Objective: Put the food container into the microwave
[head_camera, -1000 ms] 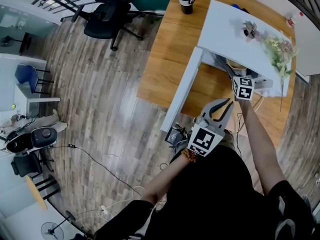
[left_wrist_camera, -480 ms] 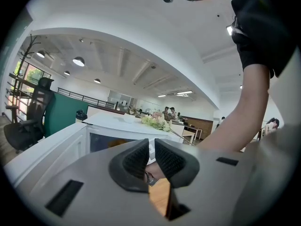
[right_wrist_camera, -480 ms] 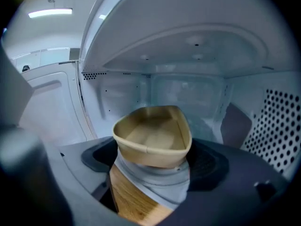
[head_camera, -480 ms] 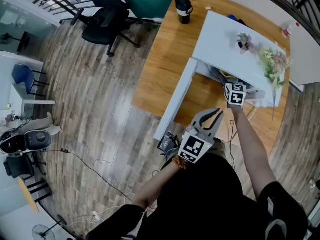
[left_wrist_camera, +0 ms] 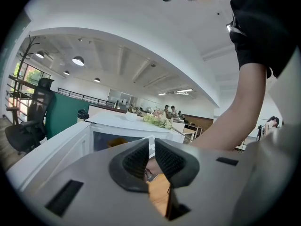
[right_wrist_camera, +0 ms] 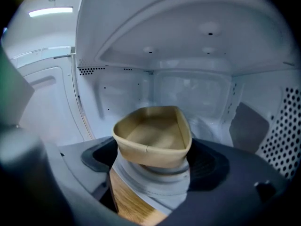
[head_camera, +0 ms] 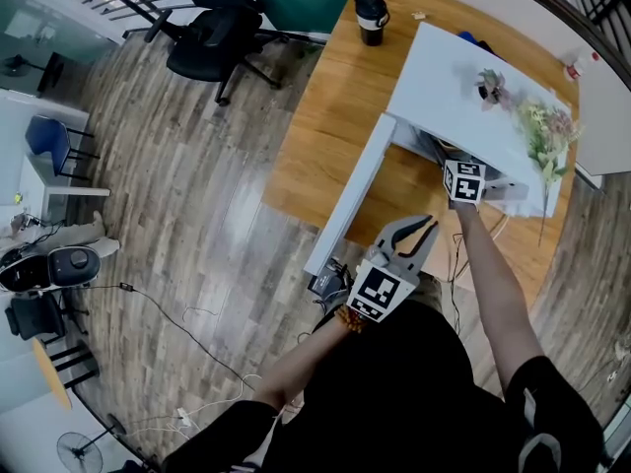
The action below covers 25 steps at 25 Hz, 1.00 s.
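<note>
Right hand-held gripper (right_wrist_camera: 153, 158) is clamped on the tan food container (right_wrist_camera: 153, 135), whose open rim is squeezed narrower between the two jaws. The container sits within the white cavity of the microwave (head_camera: 463, 77), perforated walls on either side; whether it rests on the cavity floor cannot be told. The microwave door (head_camera: 350, 200) stands open over the wooden table (head_camera: 325, 116). Left hand-held gripper (left_wrist_camera: 151, 157) is held short of the microwave, jaws nearly together with nothing between them. A dark cup (head_camera: 371, 13) stands on the table, well apart.
</note>
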Motion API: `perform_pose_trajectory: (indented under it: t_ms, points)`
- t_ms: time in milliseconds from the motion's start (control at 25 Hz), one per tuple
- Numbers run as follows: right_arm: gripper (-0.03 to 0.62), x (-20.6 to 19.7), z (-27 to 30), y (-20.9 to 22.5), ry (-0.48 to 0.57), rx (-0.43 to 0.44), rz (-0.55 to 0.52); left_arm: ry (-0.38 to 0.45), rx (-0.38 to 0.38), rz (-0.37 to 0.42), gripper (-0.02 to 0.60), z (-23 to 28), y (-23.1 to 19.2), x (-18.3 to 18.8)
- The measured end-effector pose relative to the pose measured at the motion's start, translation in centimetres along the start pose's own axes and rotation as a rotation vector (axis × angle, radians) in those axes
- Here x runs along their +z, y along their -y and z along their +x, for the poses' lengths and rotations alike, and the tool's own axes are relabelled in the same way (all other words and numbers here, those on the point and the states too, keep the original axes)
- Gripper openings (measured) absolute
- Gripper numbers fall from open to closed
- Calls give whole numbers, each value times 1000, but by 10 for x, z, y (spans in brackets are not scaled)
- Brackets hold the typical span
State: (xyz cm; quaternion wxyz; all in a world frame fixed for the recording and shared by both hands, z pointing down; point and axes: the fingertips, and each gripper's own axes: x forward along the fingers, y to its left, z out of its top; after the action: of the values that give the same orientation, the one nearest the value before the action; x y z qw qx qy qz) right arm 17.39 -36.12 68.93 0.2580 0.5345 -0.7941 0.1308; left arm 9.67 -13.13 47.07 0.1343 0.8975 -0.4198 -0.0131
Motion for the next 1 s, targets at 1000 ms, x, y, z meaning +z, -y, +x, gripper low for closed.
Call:
perform_pose_trajectory:
  t_ms: [1000]
  points:
    - [500,-15,15,-15,-112,47,-16,5,26,32,44,-11,-6,7]
